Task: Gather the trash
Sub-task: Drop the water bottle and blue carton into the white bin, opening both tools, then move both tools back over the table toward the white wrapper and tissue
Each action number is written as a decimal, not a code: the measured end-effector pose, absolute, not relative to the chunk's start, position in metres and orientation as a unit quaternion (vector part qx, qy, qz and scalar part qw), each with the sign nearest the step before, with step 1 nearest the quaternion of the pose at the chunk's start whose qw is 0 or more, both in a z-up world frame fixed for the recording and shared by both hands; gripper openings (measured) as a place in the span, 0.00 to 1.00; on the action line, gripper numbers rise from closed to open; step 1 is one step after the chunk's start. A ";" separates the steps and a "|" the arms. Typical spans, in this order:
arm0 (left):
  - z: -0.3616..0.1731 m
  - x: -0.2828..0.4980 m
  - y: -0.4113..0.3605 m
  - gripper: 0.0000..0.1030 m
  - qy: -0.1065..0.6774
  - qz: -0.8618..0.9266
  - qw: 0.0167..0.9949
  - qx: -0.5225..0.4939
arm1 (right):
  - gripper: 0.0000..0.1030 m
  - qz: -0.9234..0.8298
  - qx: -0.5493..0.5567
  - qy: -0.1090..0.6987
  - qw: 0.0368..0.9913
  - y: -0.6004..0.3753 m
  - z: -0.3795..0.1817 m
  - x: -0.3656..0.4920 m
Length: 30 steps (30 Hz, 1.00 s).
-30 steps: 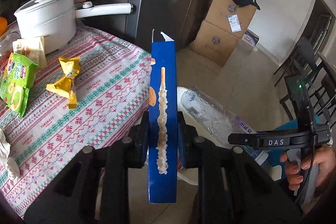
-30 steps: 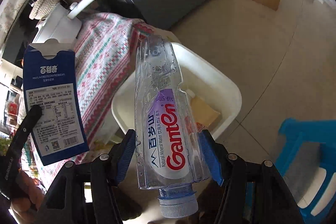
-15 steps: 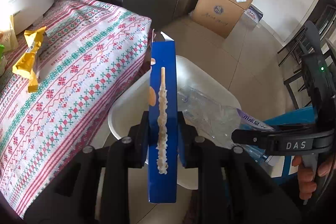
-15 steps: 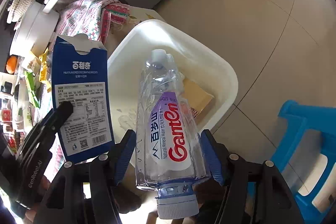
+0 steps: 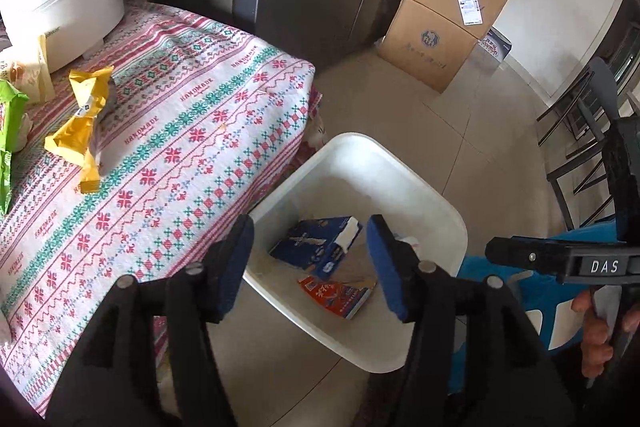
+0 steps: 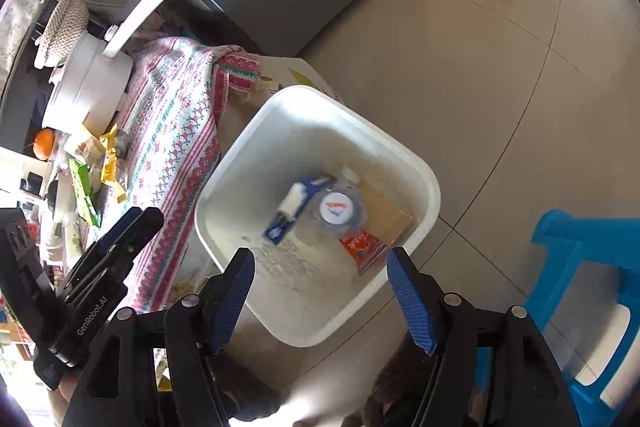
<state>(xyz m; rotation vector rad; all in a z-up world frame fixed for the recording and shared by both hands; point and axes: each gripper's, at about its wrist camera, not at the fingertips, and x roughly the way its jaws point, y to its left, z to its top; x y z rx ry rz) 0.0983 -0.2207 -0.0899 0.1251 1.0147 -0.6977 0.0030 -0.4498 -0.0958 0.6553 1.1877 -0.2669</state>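
Both things have dropped: the blue box point(image 5: 316, 253) and the bottle point(image 6: 338, 207) now lie in the white bin point(image 5: 432, 199). Left gripper point(image 5: 312, 263) and right gripper point(image 6: 322, 291) hang above the bin, fingers wide apart and holding nothing. Next, the yellow wrapper point(image 5: 86, 119) waits on the desk point(image 5: 192, 131) beside the bin; lift clear first.

White rectangular plastic bin point(image 5: 420, 187), rounded corners, open top, standing on the tiled floor just beside the table corner. Contents: blue carton point(image 5: 316, 253), lying flat; clear plastic bottle point(image 6: 338, 209), blurred, cap end facing up toward the right wrist camera; orange-red packet point(image 5: 336, 293), flat on the bottom. On the table: crumpled yellow wrapper point(image 5: 82, 127) and green wrapper point(image 5: 8, 131).
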 end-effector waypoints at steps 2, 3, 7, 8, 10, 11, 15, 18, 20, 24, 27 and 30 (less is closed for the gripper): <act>-0.087 0.101 -0.215 0.62 0.474 -0.322 0.818 0.057 | 0.69 -0.122 0.300 0.544 0.774 -0.449 -0.093 0.004; -0.086 0.102 -0.212 0.63 0.474 -0.320 0.818 0.056 | 0.70 -0.121 0.300 0.543 0.775 -0.448 -0.092 0.004; -0.081 0.104 -0.201 0.72 0.472 -0.309 0.824 0.057 | 0.71 -0.121 0.295 0.541 0.778 -0.445 -0.090 0.006; -0.080 0.104 -0.199 0.73 0.471 -0.307 0.825 0.057 | 0.71 -0.122 0.293 0.541 0.779 -0.444 -0.090 0.006; -0.079 0.105 -0.194 0.78 0.470 -0.301 0.828 0.061 | 0.71 -0.121 0.289 0.539 0.782 -0.443 -0.089 0.007; -0.078 0.105 -0.192 0.79 0.468 -0.297 0.830 0.063 | 0.71 -0.122 0.286 0.539 0.783 -0.441 -0.088 0.007; -0.074 0.106 -0.180 0.87 0.464 -0.275 0.840 0.066 | 0.73 -0.128 0.267 0.536 0.791 -0.437 -0.083 0.009; -0.069 0.106 -0.168 0.95 0.452 -0.253 0.853 0.065 | 0.75 -0.135 0.250 0.531 0.798 -0.432 -0.079 0.013; -0.065 0.107 -0.160 0.96 0.446 -0.241 0.859 0.066 | 0.75 -0.139 0.235 0.528 0.804 -0.427 -0.077 0.017; -0.057 0.109 -0.140 0.97 0.443 -0.223 0.866 0.057 | 0.76 -0.141 0.200 0.522 0.817 -0.413 -0.070 0.026; -0.049 0.110 -0.122 0.97 0.437 -0.206 0.874 0.049 | 0.78 -0.137 0.175 0.509 0.831 -0.400 -0.062 0.033; -0.042 0.112 -0.102 0.98 0.432 -0.188 0.881 0.037 | 0.80 -0.134 0.157 0.493 0.845 -0.388 -0.054 0.039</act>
